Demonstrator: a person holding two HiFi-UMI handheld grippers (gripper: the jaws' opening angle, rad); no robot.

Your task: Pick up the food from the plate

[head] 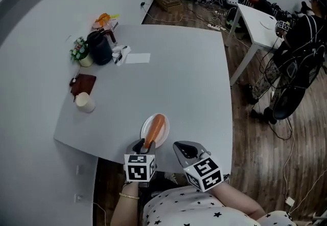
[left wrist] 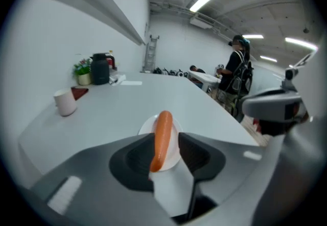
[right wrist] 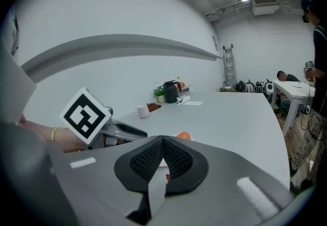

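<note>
Left claw (head: 145, 144) is down at the near edge of the plate (head: 145, 129) with its jaws apart. The sausage (left wrist: 162, 135) lies lengthwise in the gap, hugging the left pad with a sliver of plate showing on the other side, so it's not clamped. Sausage is on the plate, right by the front edge of the bench (head: 179, 82). Right claw (right wrist: 163, 140) is clenched on nothing, parked just beside the left one, off the plate.

The sausage (head: 155, 130) is orange, the plate (head: 145, 127) white, the surface (head: 173, 82) pale grey, the cup (head: 84, 102) cream, the kettle (head: 100, 48) black, the floor (head: 255, 138) brown wood-grain.
</note>
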